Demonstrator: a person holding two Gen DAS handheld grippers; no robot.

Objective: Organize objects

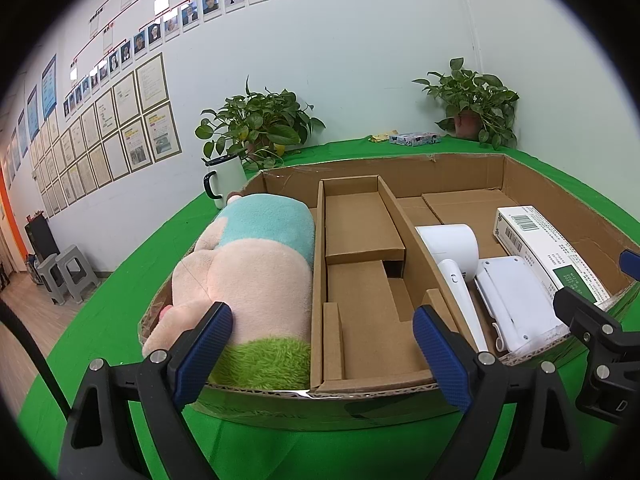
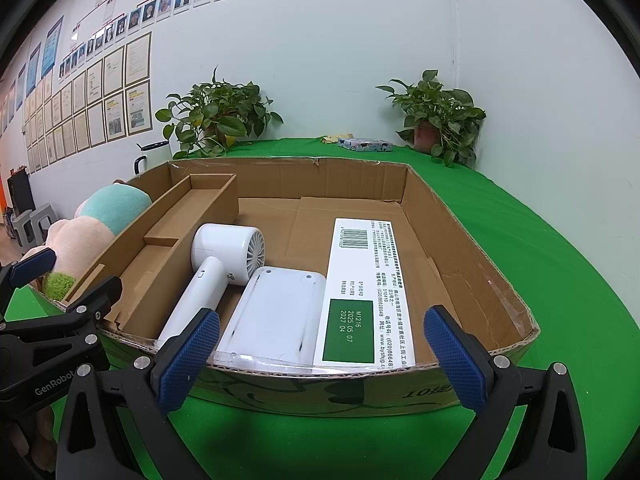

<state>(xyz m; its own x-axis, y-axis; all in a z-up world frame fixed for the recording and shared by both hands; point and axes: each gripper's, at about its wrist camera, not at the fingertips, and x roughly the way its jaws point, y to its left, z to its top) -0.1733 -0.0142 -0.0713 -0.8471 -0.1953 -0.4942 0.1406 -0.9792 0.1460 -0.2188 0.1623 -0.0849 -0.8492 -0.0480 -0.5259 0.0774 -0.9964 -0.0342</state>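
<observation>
Surface: we see a green-covered surface point(image 2: 540, 240) carrying everything, with a white wall behind it.
Cardboard tray: we find a wide, shallow cardboard tray point(image 2: 472, 240) lying on the surface, split by a cardboard insert point(image 1: 360, 280) into a left bay, a stepped middle part and a broad right bay.
Plush toy: we note a pink, teal and green plush toy point(image 1: 256, 272) lying on its side and filling the left bay against the insert wall.
White carton: we see a long white carton point(image 2: 364, 292) with a barcode and a green label lying flat in the right bay, near its front edge.
White device: we see a flat white device point(image 2: 272, 316) just beside the carton, on its left.
Hair dryer: we see a white hair dryer point(image 2: 224, 256) left of that device, its handle pointing towards the front rim.
Plants: we count two potted plants point(image 1: 260, 124) point(image 1: 472, 104) at the back of the surface.
Mug: we see a white mug point(image 1: 224, 180) with a black handle behind the tray's left corner.
Left tool: we see the left tool point(image 1: 320, 344) spread wide with nothing between its pads, poised at the tray's front rim before the plush toy and the insert.
Right tool: we see the right tool point(image 2: 320, 356) likewise spread wide and empty, at the front rim before the device and the carton.
</observation>
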